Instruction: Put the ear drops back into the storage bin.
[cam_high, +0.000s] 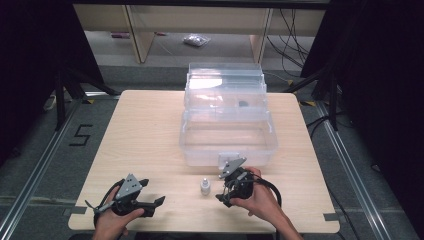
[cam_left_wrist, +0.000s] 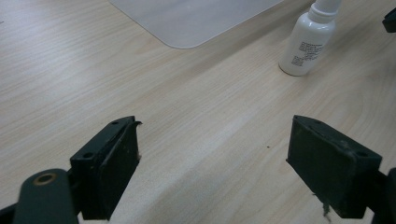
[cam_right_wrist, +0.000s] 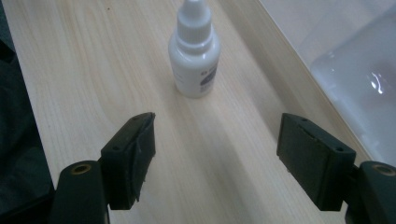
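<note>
— Right claw (cam_right_wrist: 215, 140), what's its state?

— Jaws stand well apart and grip nothing; bare wood shows between the two black pads. No earlier look to compare, so that's all on it.

— And the small white plastic dropper bottle (cam_right_wrist: 194, 51)?

— Upright on the counter, straight ahead of the right claw and beyond its tips, apart from both pads. In the high view the bottle (cam_high: 205, 186) stands just beside that claw (cam_high: 231, 187), on the side toward the other hand.

— Left claw (cam_left_wrist: 212, 158)?

— Also wide open and empty, low over the counter. The bottle (cam_left_wrist: 308, 39) sits ahead of it and off toward its right-hand pad, well clear of the tips. From above, this claw (cam_high: 150, 202) is near the front edge, well apart from the bottle.

— What lies past the bottle?

— A large clear plastic storage box (cam_high: 227, 132) with its hinged lid thrown back, just beyond the right claw; its near wall is close to that claw's grey plate. A corner of the box (cam_right_wrist: 355, 70) shows to the right of the right claw's far pad.

— Underneath everything?

— A pale wood-grain counter (cam_high: 145, 135), rectangular with rounded corners.
</note>
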